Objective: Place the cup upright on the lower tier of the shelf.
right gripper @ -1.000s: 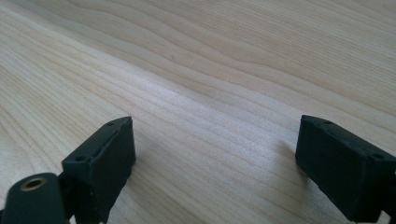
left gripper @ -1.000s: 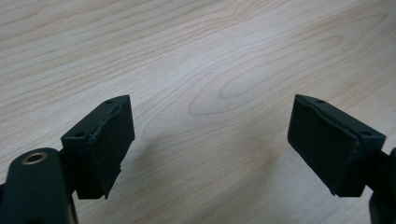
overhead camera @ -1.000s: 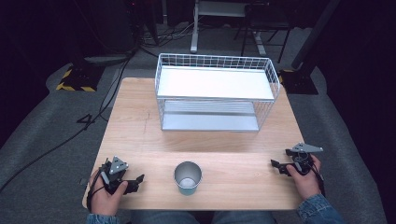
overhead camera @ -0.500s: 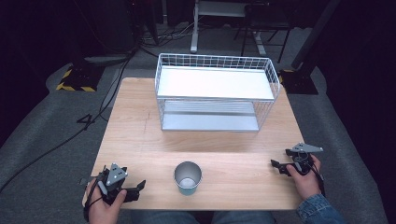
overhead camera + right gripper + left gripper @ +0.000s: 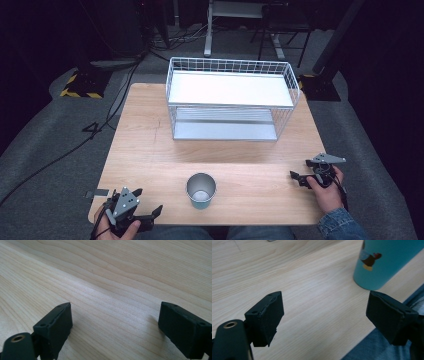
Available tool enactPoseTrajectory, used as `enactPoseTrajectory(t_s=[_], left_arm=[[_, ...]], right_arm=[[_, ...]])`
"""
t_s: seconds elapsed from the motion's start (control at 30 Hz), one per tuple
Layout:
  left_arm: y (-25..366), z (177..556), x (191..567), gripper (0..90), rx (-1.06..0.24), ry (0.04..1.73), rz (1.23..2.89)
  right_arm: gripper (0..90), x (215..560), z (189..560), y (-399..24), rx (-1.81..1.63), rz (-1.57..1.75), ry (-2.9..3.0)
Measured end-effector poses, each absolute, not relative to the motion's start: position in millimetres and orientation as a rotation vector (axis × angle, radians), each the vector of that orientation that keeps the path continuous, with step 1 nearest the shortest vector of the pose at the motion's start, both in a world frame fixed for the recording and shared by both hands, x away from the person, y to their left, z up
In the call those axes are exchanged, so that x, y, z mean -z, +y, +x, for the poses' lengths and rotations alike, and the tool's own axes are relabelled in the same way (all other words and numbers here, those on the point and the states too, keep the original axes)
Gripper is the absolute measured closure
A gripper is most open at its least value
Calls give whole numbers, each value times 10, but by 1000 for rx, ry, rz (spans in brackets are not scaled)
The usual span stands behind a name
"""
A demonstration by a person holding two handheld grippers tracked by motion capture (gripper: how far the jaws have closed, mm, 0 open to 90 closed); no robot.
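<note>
We have the wooden counter (image 5: 150, 145) laid out ahead of us, and at its far side the white wire rack (image 5: 231, 97) sits as it did a second ago, both shelves bare; nothing has shifted up there. Nearer us, the teal cup (image 5: 201, 190) stands upright close to the near edge, about midway between our hands, mouth up and apparently empty, also unmoved.

The change is all on our left: the left hand-held gripper (image 5: 150, 216) has slid back and down over the last second, from beside the cup toward the near left corner, so it now hangs right at the counter's edge with its jaws spread wide and nothing between them; in the left gripper view the cup (image 5: 384, 262) sits beyond the far jaw, well apart from both pads, with a small cartoon print on its side. The right hand-held gripper (image 5: 298, 178) has not budged; it rests low over the counter at the right edge, jaws wide and empty, bare wood between them in the right gripper view.

We read this as a setting-up move: the left one is lining up on the cup rather than leaving it, so the grasp is not yet begun, and the rack looks the likely destination.
</note>
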State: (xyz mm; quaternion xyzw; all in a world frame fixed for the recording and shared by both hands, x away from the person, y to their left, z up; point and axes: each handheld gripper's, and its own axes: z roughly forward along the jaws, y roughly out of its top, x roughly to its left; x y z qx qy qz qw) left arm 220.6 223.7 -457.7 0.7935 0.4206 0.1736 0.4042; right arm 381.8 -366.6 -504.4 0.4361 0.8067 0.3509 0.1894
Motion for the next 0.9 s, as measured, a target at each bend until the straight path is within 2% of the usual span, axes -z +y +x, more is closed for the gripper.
enactPoseTrajectory(t_s=[0.9], left_arm=[[1714,2046,4561,154,-375,845,1920]], right_arm=[[124,5045,3818,-3666,-987,1226,2266]])
